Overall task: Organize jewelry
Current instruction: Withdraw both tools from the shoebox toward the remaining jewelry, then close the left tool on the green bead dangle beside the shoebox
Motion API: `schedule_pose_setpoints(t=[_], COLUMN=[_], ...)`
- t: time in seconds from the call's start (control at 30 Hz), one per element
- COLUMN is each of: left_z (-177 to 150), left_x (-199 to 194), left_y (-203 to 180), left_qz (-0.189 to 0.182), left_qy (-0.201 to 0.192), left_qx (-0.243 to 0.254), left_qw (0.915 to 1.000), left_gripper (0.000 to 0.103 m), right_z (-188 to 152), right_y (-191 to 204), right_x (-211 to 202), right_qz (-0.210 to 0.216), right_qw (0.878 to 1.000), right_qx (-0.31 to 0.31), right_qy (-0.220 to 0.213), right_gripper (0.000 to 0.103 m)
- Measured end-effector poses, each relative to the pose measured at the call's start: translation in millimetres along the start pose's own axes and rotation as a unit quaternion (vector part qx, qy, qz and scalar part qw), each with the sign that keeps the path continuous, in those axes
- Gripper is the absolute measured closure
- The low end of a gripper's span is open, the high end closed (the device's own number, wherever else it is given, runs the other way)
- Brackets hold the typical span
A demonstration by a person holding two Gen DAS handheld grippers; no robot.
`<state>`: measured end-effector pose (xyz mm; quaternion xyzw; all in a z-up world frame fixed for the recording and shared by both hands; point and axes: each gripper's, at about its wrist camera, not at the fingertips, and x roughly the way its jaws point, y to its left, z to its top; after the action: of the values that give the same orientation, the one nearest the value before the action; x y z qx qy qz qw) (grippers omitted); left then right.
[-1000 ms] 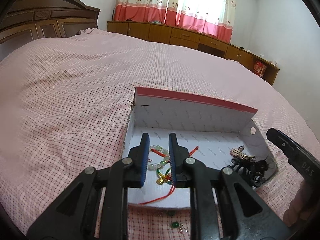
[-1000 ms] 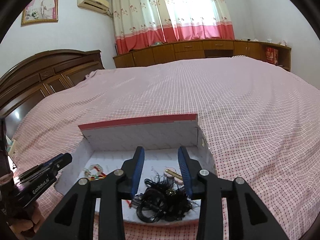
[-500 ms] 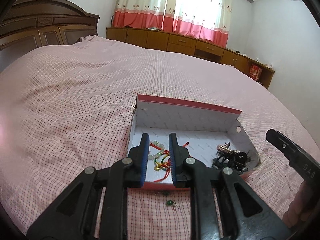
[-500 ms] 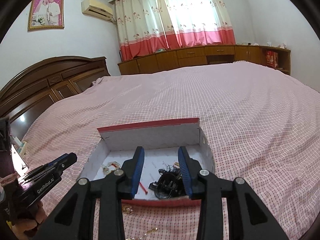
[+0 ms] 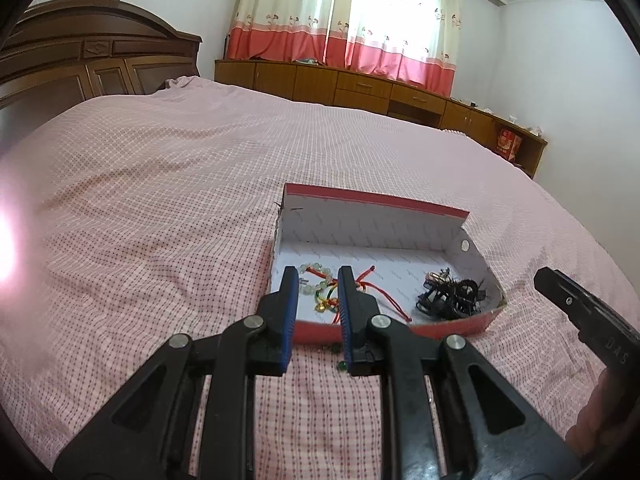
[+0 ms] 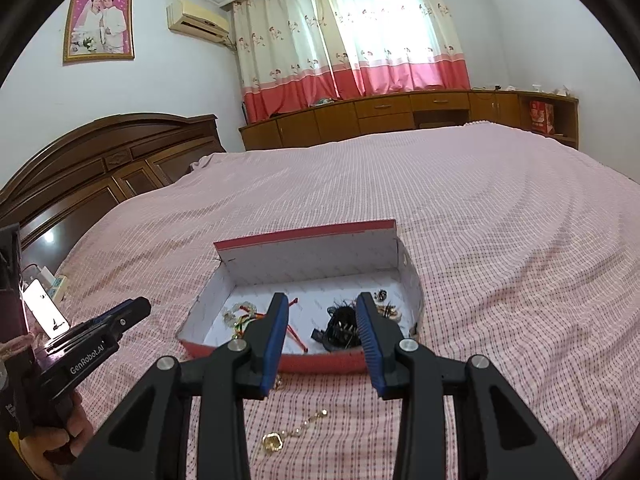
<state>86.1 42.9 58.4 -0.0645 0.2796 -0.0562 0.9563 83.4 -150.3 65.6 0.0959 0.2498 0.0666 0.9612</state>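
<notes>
One shallow white cardboard box with red rim sits on the pink checked bedspread — inside, one pale bead bracelet with red cord left, one black tangle of jewelry right. One gold chain and one small green bead lie outside on the spread, near the box's front wall. Left gripper and right gripper — both jaws apart, empty.

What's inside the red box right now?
In the red box: bead bracelet with red cords on one side, black tangle on the other. The near wall hides part of its floor.
</notes>
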Motion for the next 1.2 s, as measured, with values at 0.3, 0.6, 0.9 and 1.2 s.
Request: schedule_pose_setpoints(t=[0.3, 0.6, 0.9, 1.2], left_z=[-21.7, -43.6, -57.6, -62.2], left_x=[-16.7, -12.6, 4.8, 40.2], left_y=[-0.4, -3.1, -0.7, -10.4], left_qz=[-0.003, -0.008, -0.015, -0.024], left_qy=[0.011, 0.046, 0.079, 0.111], left_qx=[0.014, 0.033, 0.024, 0.019], left_qw=[0.9998, 0.9984, 0.9965, 0.9934], left_gripper=[0.092, 0.091, 0.091, 0.091], right_z=[-22.0, -47.0, -65.5, -77.0], right_y=[0.4, -2.6, -4.4, -8.6], right_x=[-13.1, -15.7, -4.2, 10.2], right_qz=[-0.004, -0.009, -0.006, -0.008], right_qw=[1.000, 0.999, 0.998, 0.996], right_qx=[-0.001, 0.003, 0.006, 0.009], right_qy=[0.014, 0.042, 0.066, 0.088], right_gripper=[0.065, 0.065, 0.065, 0.065])
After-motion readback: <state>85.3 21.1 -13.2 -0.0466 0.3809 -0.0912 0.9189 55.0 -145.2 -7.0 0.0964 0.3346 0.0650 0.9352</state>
